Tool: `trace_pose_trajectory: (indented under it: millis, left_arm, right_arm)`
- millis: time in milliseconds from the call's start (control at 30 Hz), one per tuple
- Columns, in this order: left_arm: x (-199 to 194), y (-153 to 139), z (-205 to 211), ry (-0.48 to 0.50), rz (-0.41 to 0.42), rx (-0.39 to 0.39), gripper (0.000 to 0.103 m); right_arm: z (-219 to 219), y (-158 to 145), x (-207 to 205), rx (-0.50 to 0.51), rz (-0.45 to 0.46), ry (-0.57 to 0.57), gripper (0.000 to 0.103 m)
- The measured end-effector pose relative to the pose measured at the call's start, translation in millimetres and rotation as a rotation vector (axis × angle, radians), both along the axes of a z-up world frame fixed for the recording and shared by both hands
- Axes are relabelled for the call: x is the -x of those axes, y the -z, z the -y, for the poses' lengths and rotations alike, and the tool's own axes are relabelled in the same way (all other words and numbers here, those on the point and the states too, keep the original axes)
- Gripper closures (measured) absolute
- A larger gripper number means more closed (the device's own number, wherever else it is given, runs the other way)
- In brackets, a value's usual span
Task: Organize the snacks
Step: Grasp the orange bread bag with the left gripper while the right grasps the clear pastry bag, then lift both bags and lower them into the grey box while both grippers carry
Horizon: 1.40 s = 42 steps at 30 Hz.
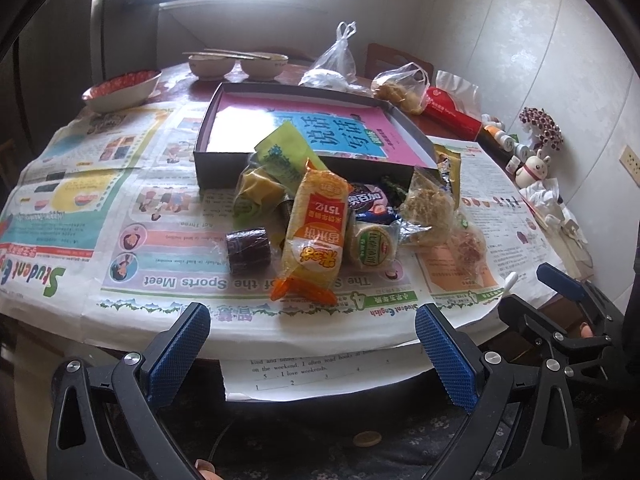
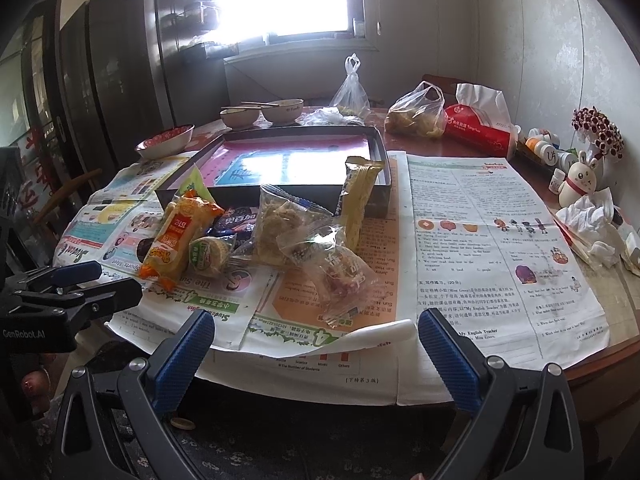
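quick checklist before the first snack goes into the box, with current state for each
1. Left gripper open and empty: ok.
2. Right gripper open and empty: ok.
3. Box has room: ok, only a pink and blue book lies flat inside.
4. Snacks reachable: ok, the pile sits on the newspaper in front of the box, the orange rice cracker pack nearest.
5. Snacks separate: not ok, packs overlap, a green pack leans on the box wall.
6. Wrappers intact: cannot tell.
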<state>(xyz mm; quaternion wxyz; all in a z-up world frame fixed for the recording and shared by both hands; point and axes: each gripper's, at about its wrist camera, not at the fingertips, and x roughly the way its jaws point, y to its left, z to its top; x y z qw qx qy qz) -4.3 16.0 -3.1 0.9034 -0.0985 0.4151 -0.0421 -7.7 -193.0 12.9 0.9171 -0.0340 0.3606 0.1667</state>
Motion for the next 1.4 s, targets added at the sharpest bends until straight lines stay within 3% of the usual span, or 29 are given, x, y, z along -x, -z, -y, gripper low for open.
trace_pose_trajectory:
  millis: [167,233,533,733,900,1067,1233,1300,1400]
  left_arm:
    - [-8,-1,1,0.028,-0.003,0.016,0.016]
    - [-13,0,3,0.049,-0.009,0.02,0.032]
    - [-35,4,9,0.075,-0.027,-0.017,0.06]
    - [-46,9,10,0.07,-0.047,-0.039,0.062]
    - [-54,11,10,0.067,-0.057,-0.052,0.062]
    - [-61,12,10,0.065,-0.065,-0.054,0.062]
    - [-65,14,10,0.064,-0.076,-0.051,0.062]
    - [-68,15,10,0.063,-0.081,-0.053,0.062]
    - [-71,17,12,0.062,-0.089,-0.057,0.062]
  right_arm:
    - [5,3,-10,-0.003,-0.012,0.011,0.0]
    - [7,2,-13,0.0,-0.007,0.019,0.0]
    - [13,6,-32,0.027,0.002,0.032,0.0]
    - [10,16,-48,0.087,-0.015,-0.01,0.0]
    - [-7,25,-54,0.207,0.022,-0.063,0.0]
    - [-24,31,-60,0.282,0.05,-0.115,0.017]
    - [-27,36,-68,0.25,0.014,-0.134,0.044]
    - [-24,36,-69,0.222,0.002,-0.139,0.052]
    - [-19,34,-70,0.178,-0.002,-0.138,0.054]
